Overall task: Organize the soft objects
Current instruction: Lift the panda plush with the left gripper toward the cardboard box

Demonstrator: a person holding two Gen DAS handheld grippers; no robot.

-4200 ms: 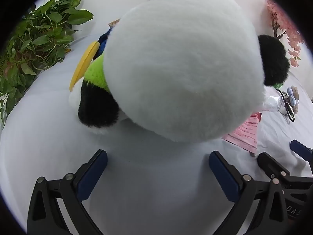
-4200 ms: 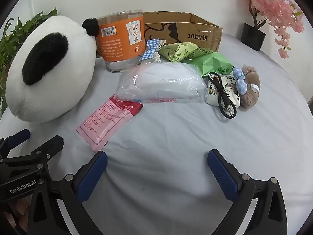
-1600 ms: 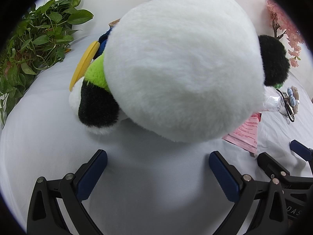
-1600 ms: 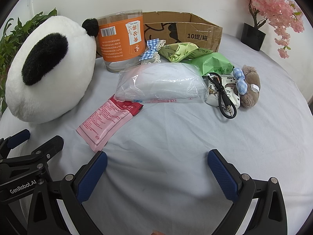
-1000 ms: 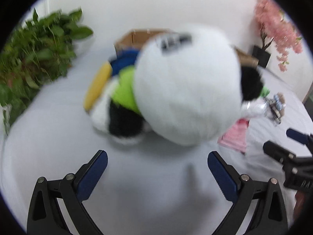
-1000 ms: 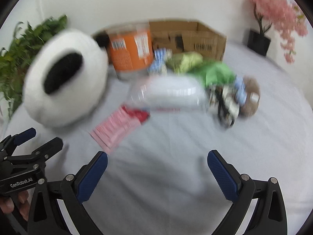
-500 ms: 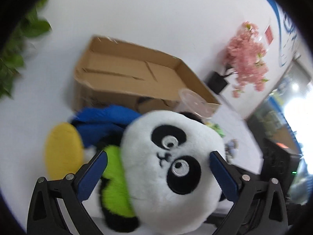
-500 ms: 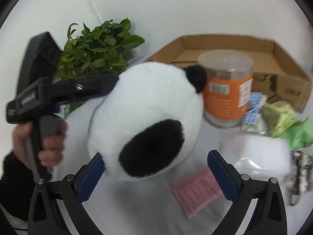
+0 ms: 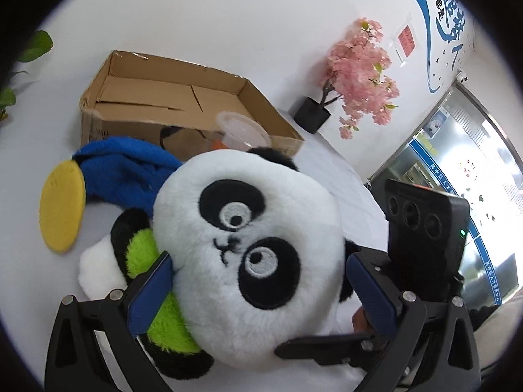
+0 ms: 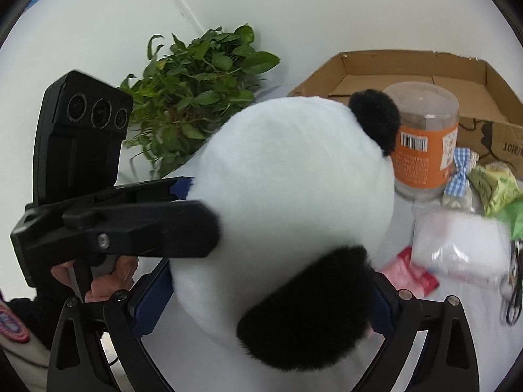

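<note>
**Both hand-held grippers around the panda's head**

The desk [image 9: 26, 150], covered with a white cloth, carries everything. At its far side stands an open cardboard box [image 9: 153, 98], and near the box lies the panda plush [image 9: 248, 254], the largest soft object. Its big white head faces the left wrist camera, and its green and black body lies under the head on the left.

The left hand-held gripper [image 9: 261, 290] is spread wide around the head. Its left blue pad touches the cheek; the right pad is just beside the other cheek, so it is released, not clenched. The right hand-held gripper [image 10: 271, 297] comes from the back of the head. Its fingers are also spread, with the white fur and one black ear between them; whether the pads press the plush I cannot tell.

Behind the panda lies a blue plush part [image 9: 121, 170] with a yellow disc [image 9: 62, 205]. To the right in the right wrist view stand an orange-labelled jar [image 10: 425, 143], a clear bag with white filling [image 10: 457, 245], a pink packet [image 10: 408, 274] and green packets [image 10: 493, 186]. A leafy plant [image 10: 193, 98] is at the far left.
</note>
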